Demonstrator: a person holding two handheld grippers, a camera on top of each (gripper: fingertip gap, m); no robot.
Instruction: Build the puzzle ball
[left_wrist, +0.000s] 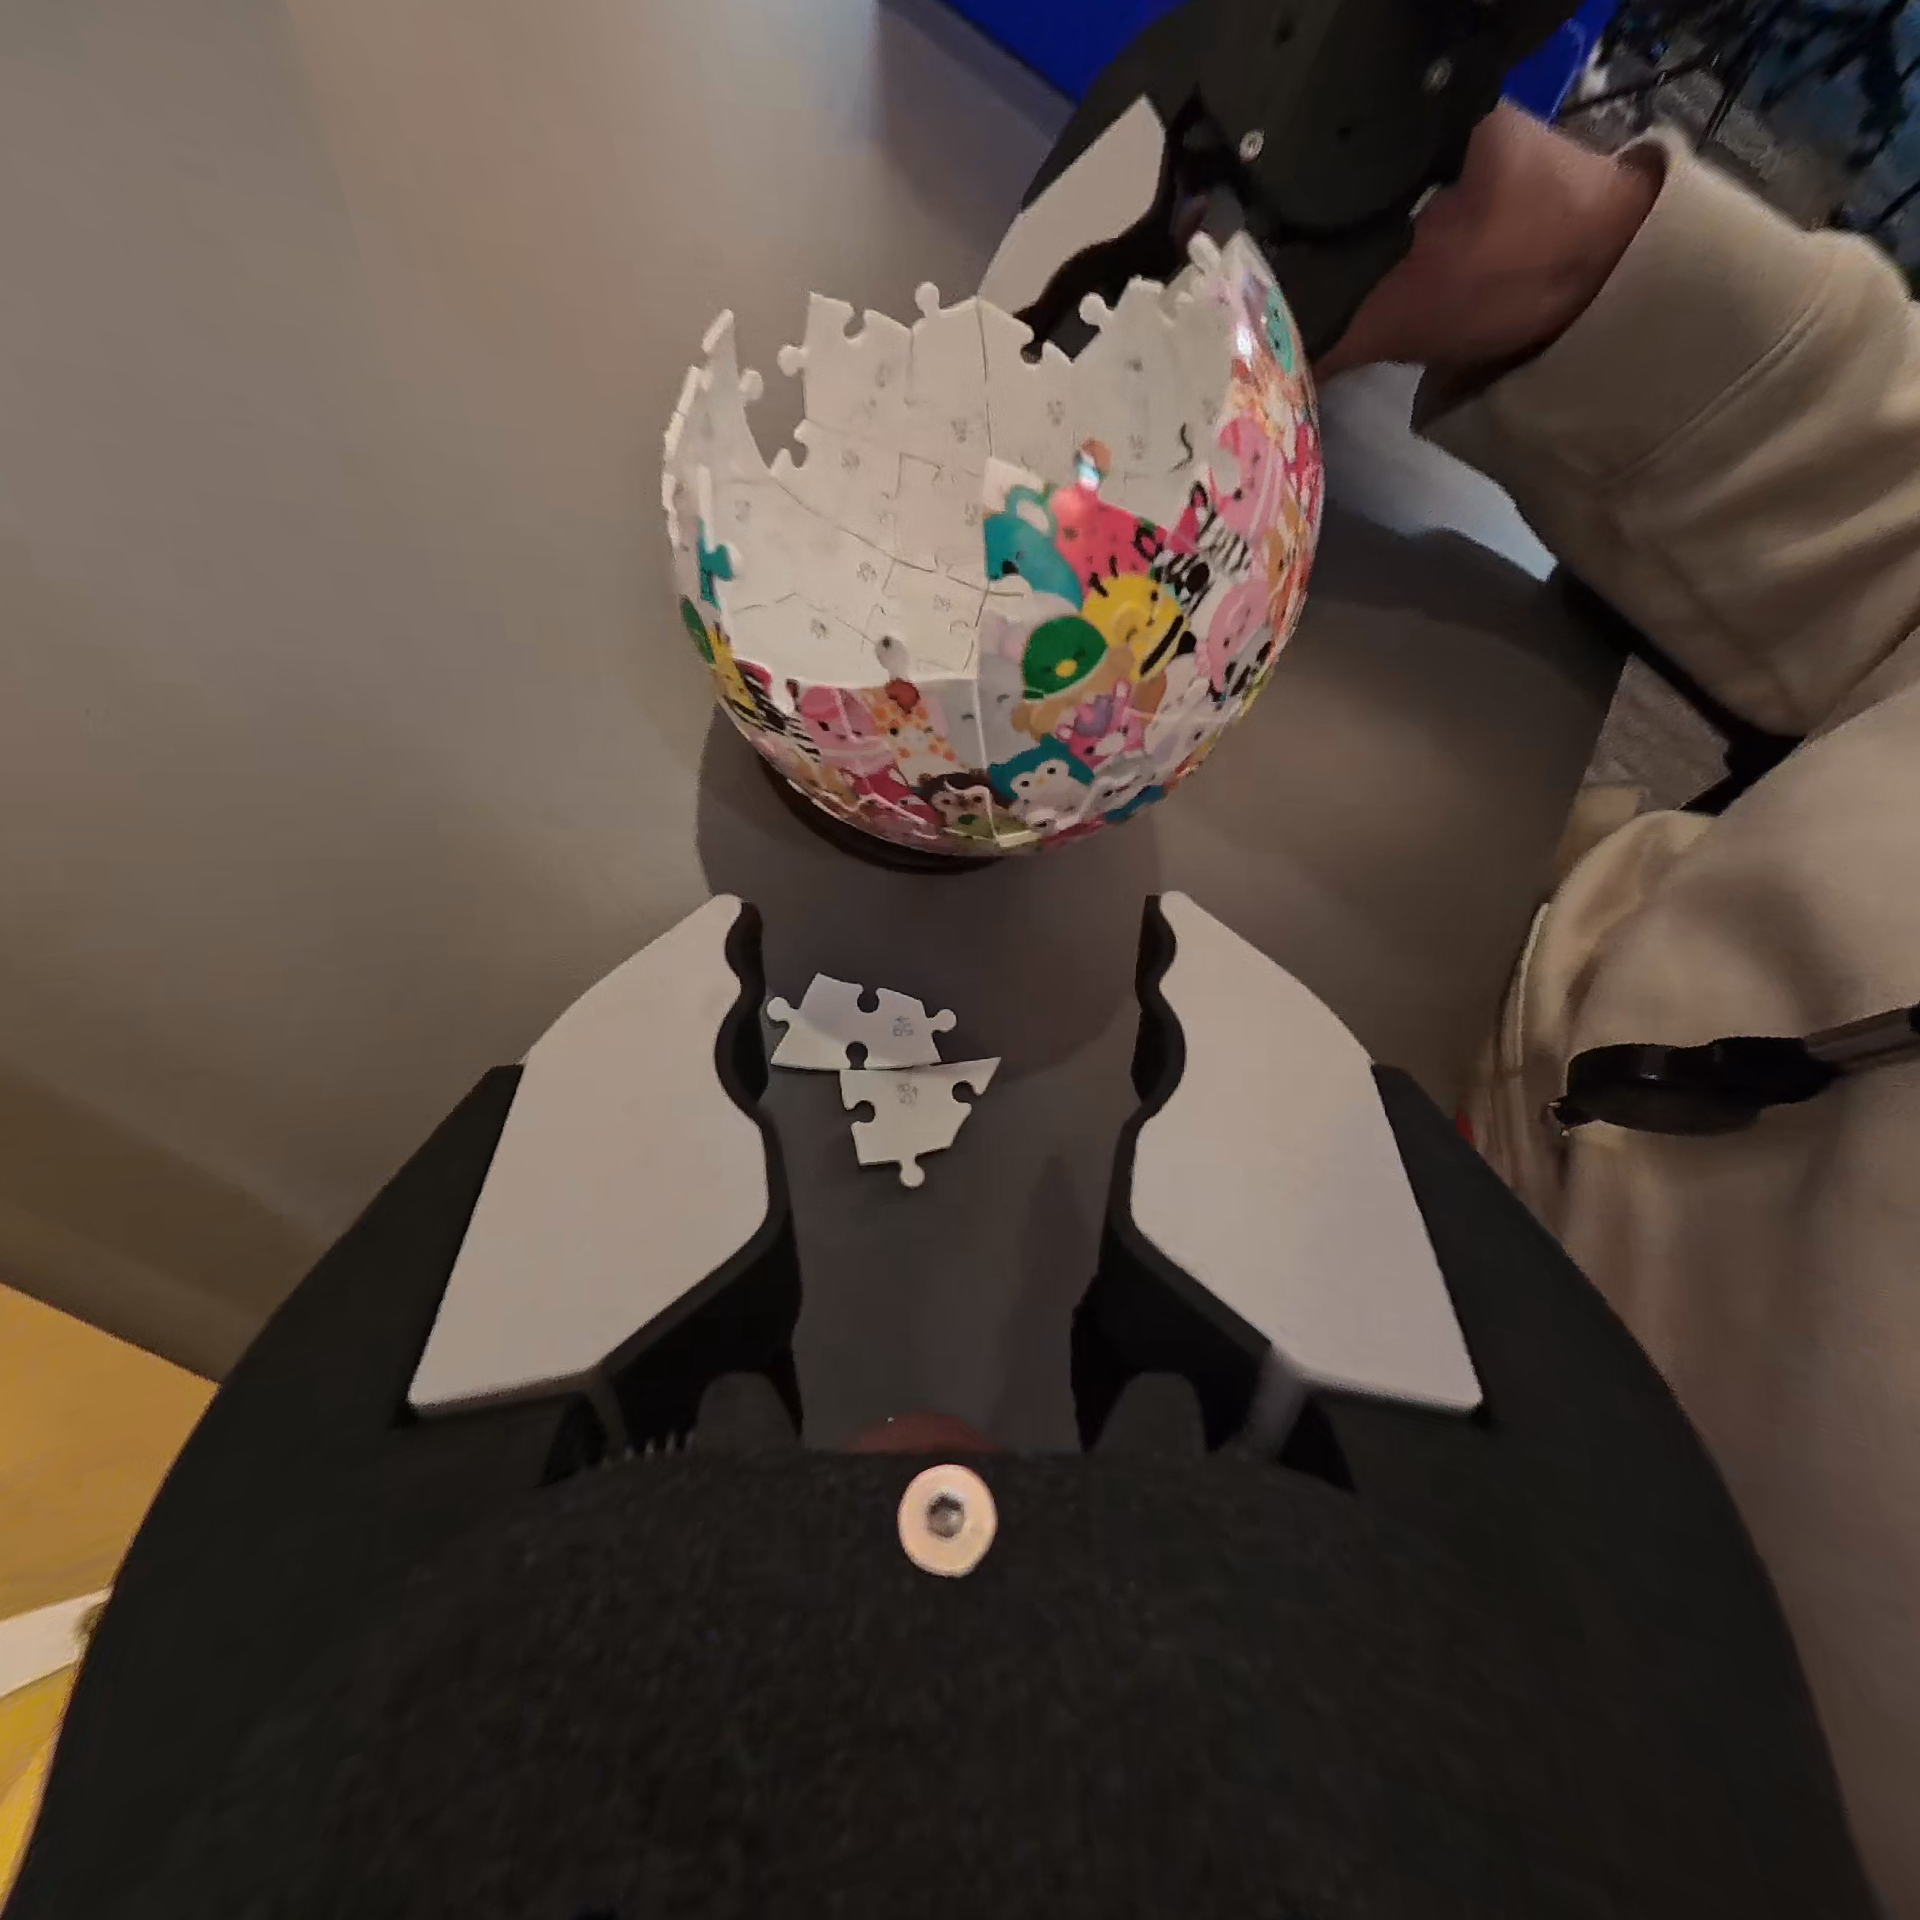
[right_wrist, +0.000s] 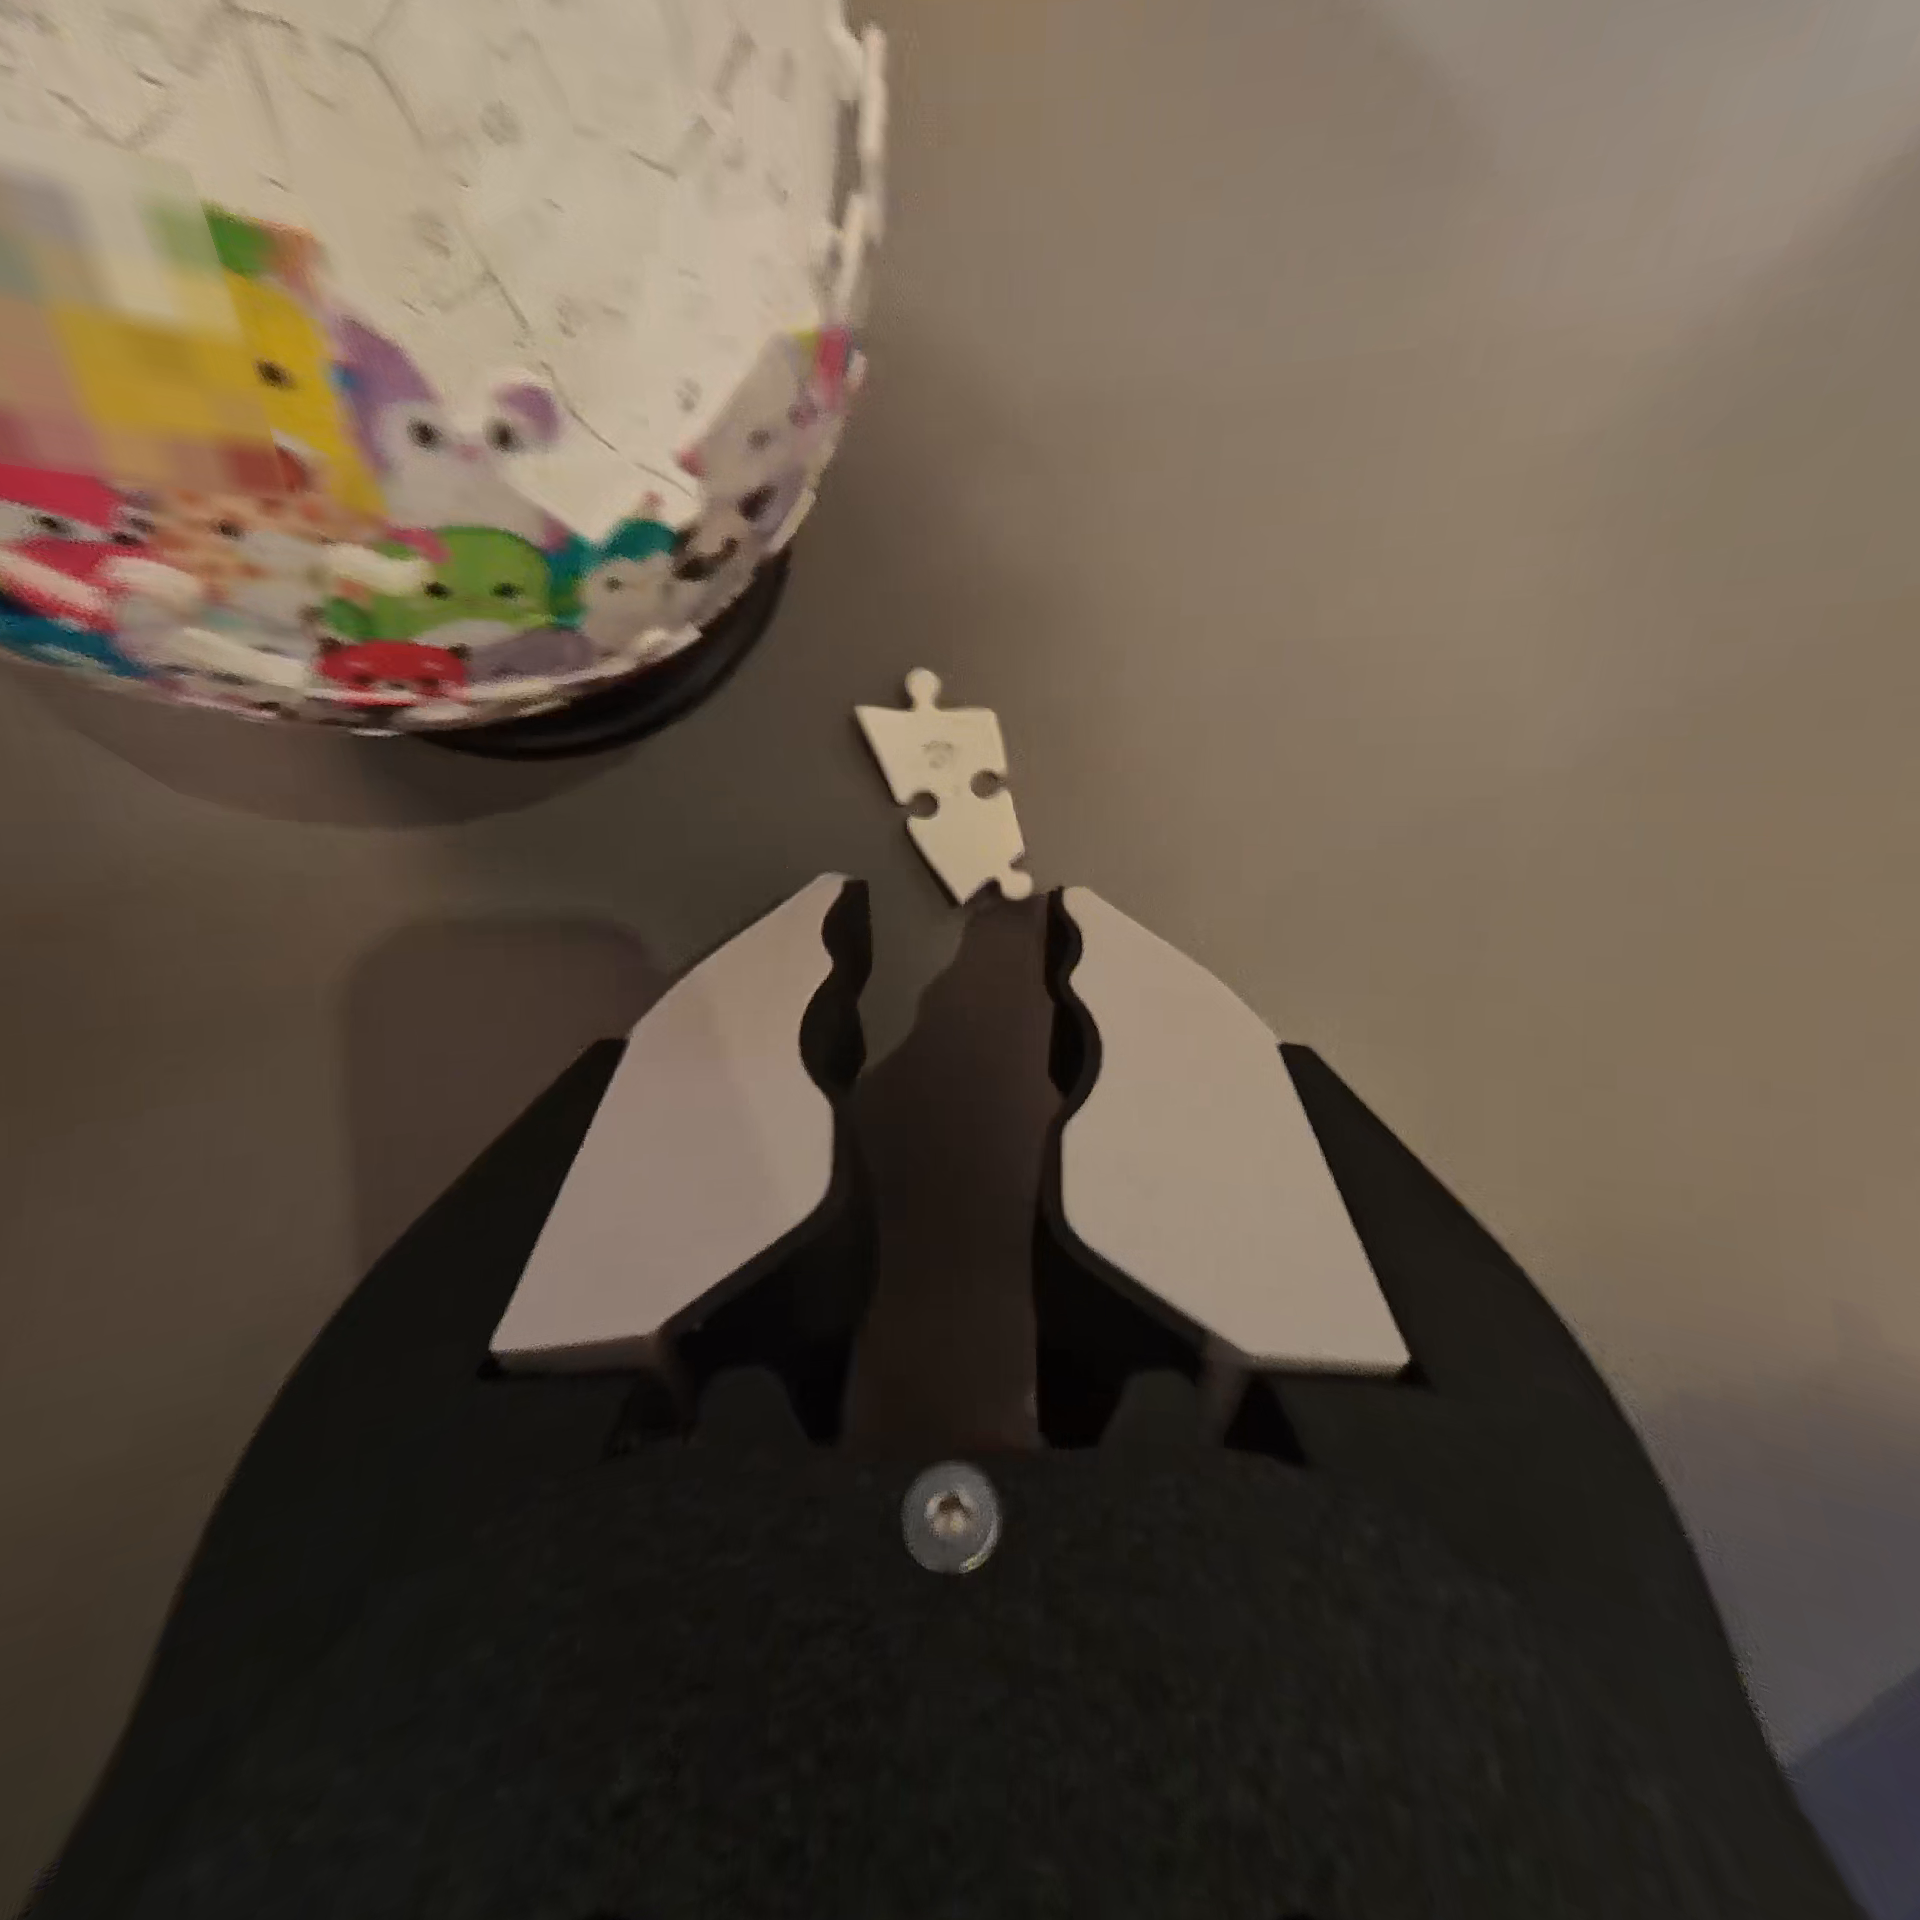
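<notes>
2 parted, empty grippers (left_wrist: 945, 914) (right_wrist: 956, 899) over pieces (left_wrist: 883, 1070)

A grey table (left_wrist: 312, 520) with something blue (left_wrist: 1039, 42) beyond its far edge.

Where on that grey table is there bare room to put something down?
Free: the wide grey table to the left of the puzzle ball, and in the right wrist view the stretch right of the loose pieces. Crowded: the strip in front of the ball, where the pieces lie between the left tongs.

Both wrist views look steeply down, near, sharing the puzzle ball (left_wrist: 992, 551) and grey table (left_wrist: 312, 520).
</notes>
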